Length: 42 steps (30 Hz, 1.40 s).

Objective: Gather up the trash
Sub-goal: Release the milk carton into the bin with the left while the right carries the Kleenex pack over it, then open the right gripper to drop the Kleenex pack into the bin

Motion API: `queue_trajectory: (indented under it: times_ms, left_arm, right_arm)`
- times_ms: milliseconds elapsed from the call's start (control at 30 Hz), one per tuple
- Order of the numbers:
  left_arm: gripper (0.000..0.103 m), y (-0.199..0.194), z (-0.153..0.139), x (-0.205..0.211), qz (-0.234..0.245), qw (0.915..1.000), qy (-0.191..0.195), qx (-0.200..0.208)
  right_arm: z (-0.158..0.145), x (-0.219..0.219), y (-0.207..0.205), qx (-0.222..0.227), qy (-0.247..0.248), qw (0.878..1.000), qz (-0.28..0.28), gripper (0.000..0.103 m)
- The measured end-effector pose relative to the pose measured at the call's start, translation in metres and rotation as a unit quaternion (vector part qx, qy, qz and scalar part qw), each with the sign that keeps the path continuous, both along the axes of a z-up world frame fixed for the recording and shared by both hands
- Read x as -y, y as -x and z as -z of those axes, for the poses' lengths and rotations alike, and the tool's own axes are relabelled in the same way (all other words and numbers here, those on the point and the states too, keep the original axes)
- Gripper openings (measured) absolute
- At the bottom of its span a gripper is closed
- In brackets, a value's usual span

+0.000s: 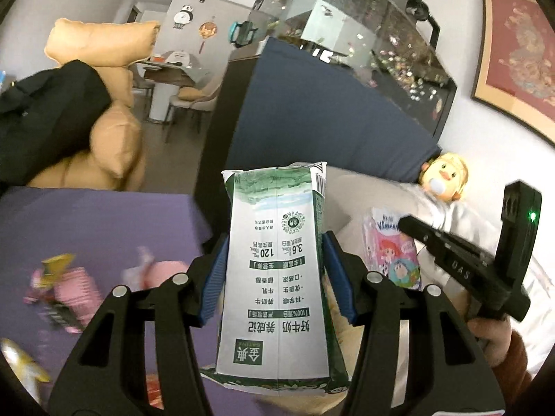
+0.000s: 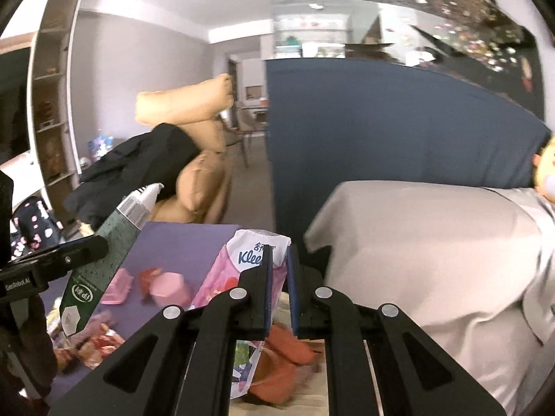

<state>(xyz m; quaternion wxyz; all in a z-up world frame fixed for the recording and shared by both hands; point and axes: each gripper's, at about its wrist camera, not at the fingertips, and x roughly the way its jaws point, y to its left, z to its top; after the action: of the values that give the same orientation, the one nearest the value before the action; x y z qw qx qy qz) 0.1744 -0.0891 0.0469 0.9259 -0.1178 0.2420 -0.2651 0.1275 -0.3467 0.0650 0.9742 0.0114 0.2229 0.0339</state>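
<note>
My left gripper point(image 1: 275, 260) is shut on a green-and-white milk carton point(image 1: 277, 277) and holds it upright in the air above the purple table point(image 1: 86, 215). The carton also shows at the left of the right wrist view point(image 2: 104, 253). My right gripper point(image 2: 279, 270) is shut on a pink-and-white Kleenex tissue pack point(image 2: 242, 270), which hangs from its fingers over the table's near edge. The pack and the right gripper also show in the left wrist view point(image 1: 392, 253), to the right of the carton.
Pink wrappers point(image 1: 73, 287) and other scraps point(image 2: 97, 343) lie on the purple table. A beige-covered sofa point(image 2: 433, 260) with a yellow duck toy point(image 1: 444, 176) stands to the right, a blue panel point(image 2: 381, 121) behind it. Tan cushions point(image 1: 114, 138) with a black garment sit far left.
</note>
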Motion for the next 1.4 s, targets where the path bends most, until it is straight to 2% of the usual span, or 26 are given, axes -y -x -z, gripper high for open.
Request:
queue_trajectory:
  times_ms: [133, 333, 533, 600, 700, 900, 1033, 1200, 1400]
  left_arm:
    - [0.051, -0.007, 0.01, 0.03, -0.011, 0.9997, 0.019, 0.012]
    - [0.051, -0.02, 0.04, 0.073, 0.007, 1.0, 0.004, -0.004]
    - [0.052, -0.042, 0.075, 0.095, 0.032, 0.9974, -0.008, -0.064]
    - [0.057, -0.053, 0.086, 0.1, 0.054, 0.9933, -0.014, -0.101]
    - [0.06, -0.059, 0.093, 0.095, 0.062, 0.9901, -0.018, -0.125]
    - [0.06, -0.051, 0.077, 0.068, 0.035, 0.9931, -0.024, -0.11]
    - [0.06, -0.036, 0.063, 0.045, 0.019, 0.9945, -0.051, -0.09]
    - [0.06, -0.019, 0.059, 0.02, 0.013, 0.9928, -0.064, -0.1]
    - [0.06, -0.003, 0.057, -0.006, 0.0, 0.993, -0.062, -0.1]
  right_arm:
    - [0.007, 0.032, 0.003, -0.001, -0.009, 0.999, 0.031, 0.01]
    - [0.025, 0.06, 0.001, -0.01, -0.019, 0.998, 0.061, 0.01]
    - [0.038, 0.073, -0.004, -0.02, -0.027, 0.997, 0.072, 0.01]
    - [0.041, 0.072, -0.004, -0.022, -0.03, 0.997, 0.072, 0.01]
    - [0.044, 0.071, -0.004, -0.026, -0.03, 0.997, 0.069, 0.01]
    - [0.049, 0.06, -0.012, -0.035, -0.032, 0.998, 0.052, 0.01]
    - [0.059, 0.04, -0.022, -0.049, -0.041, 0.998, 0.027, 0.01]
    - [0.09, -0.002, -0.033, -0.086, -0.064, 0.994, -0.026, 0.01]
    - [0.15, -0.044, -0.054, -0.156, -0.027, 0.986, -0.046, 0.01]
